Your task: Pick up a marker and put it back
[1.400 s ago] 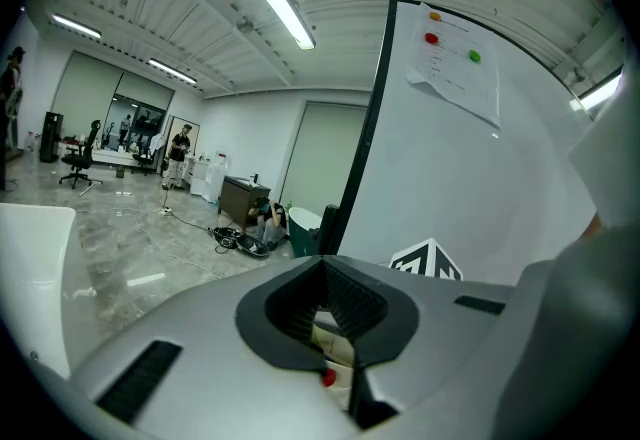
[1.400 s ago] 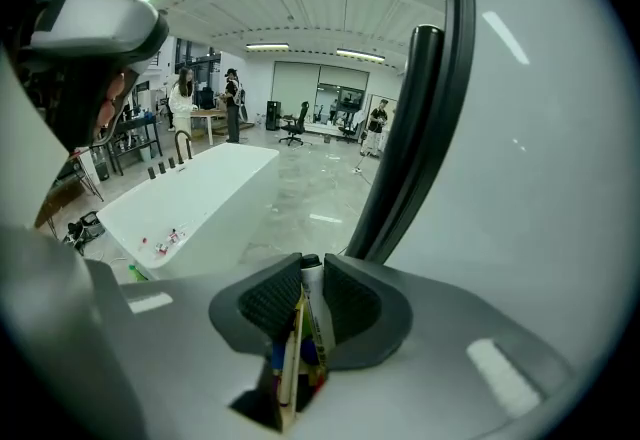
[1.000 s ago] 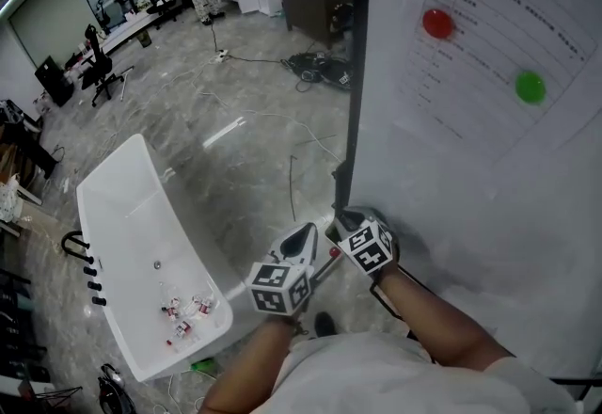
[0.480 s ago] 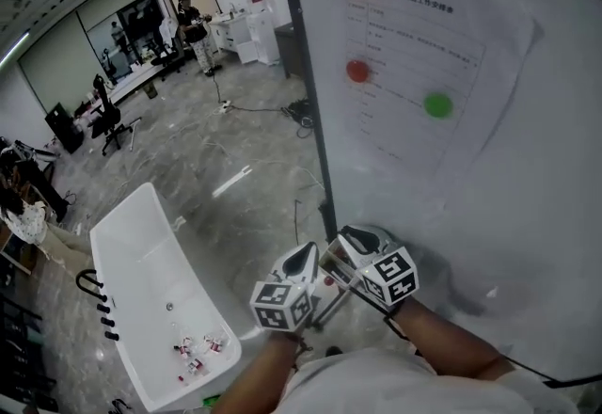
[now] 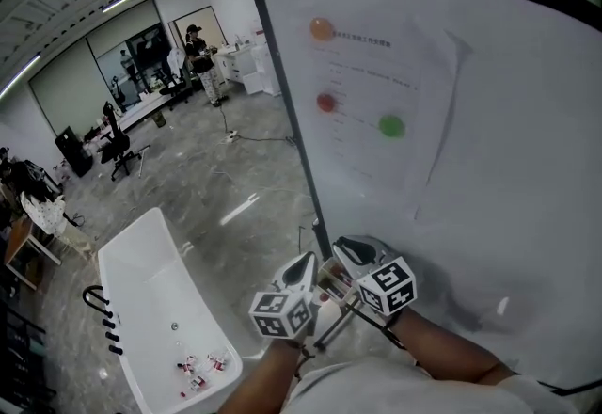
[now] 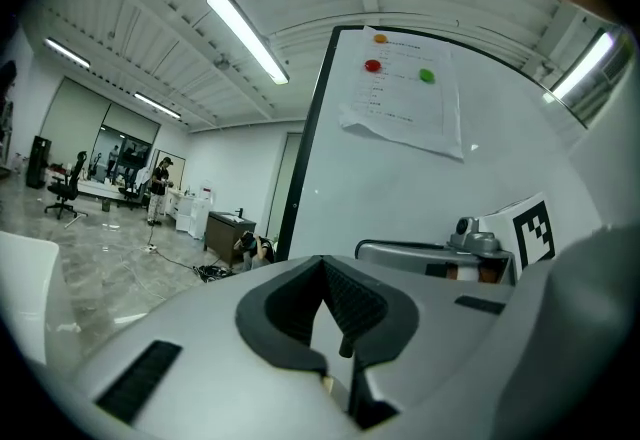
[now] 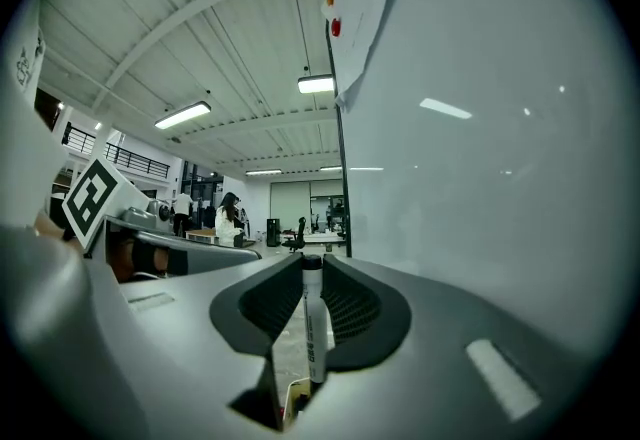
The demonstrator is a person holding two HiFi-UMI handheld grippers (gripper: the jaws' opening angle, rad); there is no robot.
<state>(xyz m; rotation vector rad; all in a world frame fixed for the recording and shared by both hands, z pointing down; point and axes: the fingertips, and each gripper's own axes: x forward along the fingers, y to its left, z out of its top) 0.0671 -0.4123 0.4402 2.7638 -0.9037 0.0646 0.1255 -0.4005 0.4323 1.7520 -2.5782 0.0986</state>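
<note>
From the head view, both grippers sit close together low against the left part of the whiteboard (image 5: 489, 167), just below the paper sheet (image 5: 376, 120) pinned there with coloured magnets. My left gripper (image 5: 299, 263) is just beside the board's dark left edge. My right gripper (image 5: 353, 250) is next to it, in front of the white surface. The marker (image 7: 312, 318) is too small to pick out with any certainty from up here.

In the left gripper view, the jaws meet at their tips and I see nothing held between them. This gripper is closed and empty, pointing up along the whiteboard's left edge, with my other gripper's marker cube off to the side.

In the right gripper view, the jaws are clamped on the marker. It stands upright between the pads, black cap at the top and white barrel running down into the gripper. The whiteboard fills the space just beside it, near but not touching as far as I can tell.

I judge the pick-up done and the put-back ahead. No view shows a ledge or holder on the whiteboard, so the next move calls for finding that spot. Then I should lower the marker onto it level and spread the jaws only once it rests.
</note>
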